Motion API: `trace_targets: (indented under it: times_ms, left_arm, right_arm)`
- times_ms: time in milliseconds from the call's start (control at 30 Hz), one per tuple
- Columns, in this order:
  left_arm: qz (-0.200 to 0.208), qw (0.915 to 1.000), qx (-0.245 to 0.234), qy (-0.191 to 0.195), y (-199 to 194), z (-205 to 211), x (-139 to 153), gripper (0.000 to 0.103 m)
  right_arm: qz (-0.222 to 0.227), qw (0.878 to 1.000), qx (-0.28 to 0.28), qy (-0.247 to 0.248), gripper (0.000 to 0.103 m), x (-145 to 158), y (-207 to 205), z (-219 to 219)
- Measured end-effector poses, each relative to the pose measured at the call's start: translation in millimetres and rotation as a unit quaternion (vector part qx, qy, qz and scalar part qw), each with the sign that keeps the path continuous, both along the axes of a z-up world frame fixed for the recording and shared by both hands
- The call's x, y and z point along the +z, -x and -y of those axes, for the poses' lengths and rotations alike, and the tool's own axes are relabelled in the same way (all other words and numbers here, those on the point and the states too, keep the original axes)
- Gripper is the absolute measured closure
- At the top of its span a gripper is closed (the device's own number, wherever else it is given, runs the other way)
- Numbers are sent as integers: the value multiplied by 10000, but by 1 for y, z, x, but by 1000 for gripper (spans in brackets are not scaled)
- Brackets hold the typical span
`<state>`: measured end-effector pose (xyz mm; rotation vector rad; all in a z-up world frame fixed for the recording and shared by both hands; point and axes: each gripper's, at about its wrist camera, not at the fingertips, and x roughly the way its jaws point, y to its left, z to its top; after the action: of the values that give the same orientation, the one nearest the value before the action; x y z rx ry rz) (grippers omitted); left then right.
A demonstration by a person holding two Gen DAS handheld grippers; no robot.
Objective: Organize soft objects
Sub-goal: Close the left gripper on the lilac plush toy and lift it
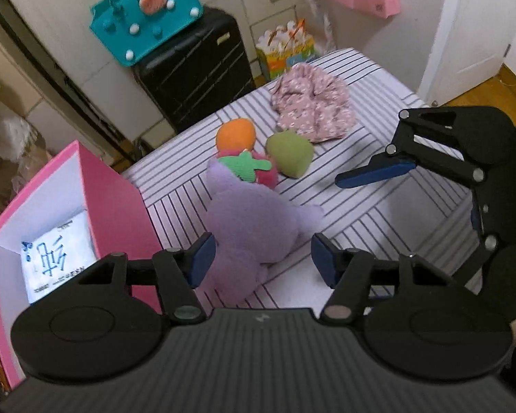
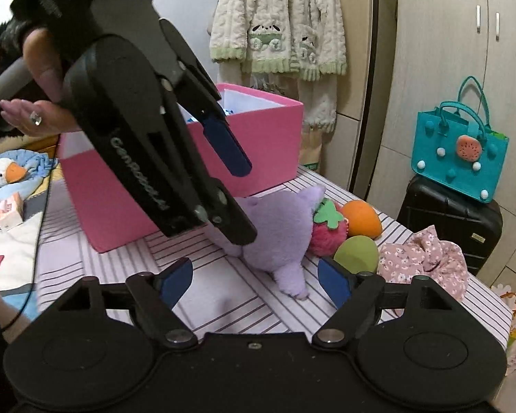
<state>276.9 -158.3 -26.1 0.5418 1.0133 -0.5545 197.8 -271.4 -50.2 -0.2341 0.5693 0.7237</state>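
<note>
A purple plush [image 1: 251, 227] lies on the striped sheet [image 1: 378, 79] beside the pink box [image 1: 117, 206]. My left gripper [image 1: 263, 258] straddles the plush from above, open. One pad touches its side and the other stands apart. In the right wrist view, the left gripper [image 2: 244, 201] has its lower finger on the purple plush [image 2: 282, 230]. My right gripper [image 2: 256, 277] is open and holds nothing, low over the sheet just short of the plush's leg. A strawberry plush [image 1: 254, 168], an orange plush [image 1: 235, 134], a green plush [image 1: 290, 153] and a floral cloth [image 1: 313, 106] lie beyond.
A white packet [image 1: 58, 254] lies in the pink box. A teal bag [image 1: 148, 10] sits on a black suitcase [image 1: 196, 72] past the sheet's far edge, next to a gift bag [image 1: 285, 51]. A knitted garment [image 2: 278, 24] hangs behind the box. A hand [image 2: 41, 110] holds the left gripper.
</note>
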Motion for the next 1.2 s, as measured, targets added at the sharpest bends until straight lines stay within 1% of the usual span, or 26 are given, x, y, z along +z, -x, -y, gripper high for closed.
trace_targets:
  times_ms: [133, 233, 333, 400, 433, 500, 533, 600, 633, 667, 733, 767, 933, 1000, 1067, 1133, 1200]
  left_arm:
    - [-10, 9998, 180, 44, -16, -2, -7, 44]
    - [-119, 9995, 278, 122, -25, -4, -12, 44]
    - [-367, 9986, 320, 182, -31, -6, -19, 44]
    - [-721, 9960, 438, 309, -37, -7, -26, 44]
    - [-806, 9947, 527, 347, -38, -8, -29, 44]
    - [-751, 9946, 600, 386, -37, -8, -31, 44]
    - [-736, 9948, 591, 388, -37, -7, -31, 44]
    - [-747, 9947, 589, 392, -34, -6, -31, 44]
    - [-795, 9943, 578, 404, -34, -6, -31, 44]
    - [-894, 9933, 582, 451, -33, -6, -30, 44]
    - [-1165, 9893, 668, 571, -31, -9, -29, 44]
    - [-1227, 9883, 686, 598, -29, -10, -28, 44]
    - [-1555, 9817, 668, 869, -16, -10, -28, 44]
    - [-1557, 9819, 634, 873, -11, -6, -29, 44]
    - [-1480, 9838, 628, 794, -8, -1, -31, 44]
    - [-1452, 9839, 708, 768, -9, 0, -34, 44]
    - [-1431, 9830, 792, 835, -11, 0, -36, 46]
  right_arm:
    - [-7, 9999, -10, 129, 18, -10, -13, -6]
    - [-43, 9995, -65, 297, 18, -19, -25, -12]
    - [-149, 9992, -89, 354, 19, -27, -36, -19]
    - [-321, 9990, -59, 305, 19, -31, -44, -23]
    - [-396, 9988, -62, 291, 19, -32, -46, -24]
    - [-576, 9975, -50, 403, 19, -36, -49, -27]
    - [-520, 9981, -58, 340, 19, -37, -47, -26]
    - [-553, 9981, -42, 262, 23, -38, -45, -25]
    - [-536, 9983, -48, 222, 29, -39, -43, -24]
    - [-500, 9985, -38, 221, 34, -39, -41, -24]
    - [-443, 9988, -15, 223, 37, -39, -35, -25]
    - [-442, 9988, -8, 215, 39, -37, -32, -26]
    - [-439, 9990, -69, 74, 39, -27, -11, -21]
    - [-379, 9992, -117, 102, 39, -24, 0, -17]
    - [-374, 9991, -91, 179, 37, -22, 5, -13]
    - [-343, 9988, -82, 336, 37, -23, 6, -13]
    - [-318, 9983, -94, 487, 34, -25, 3, -15]
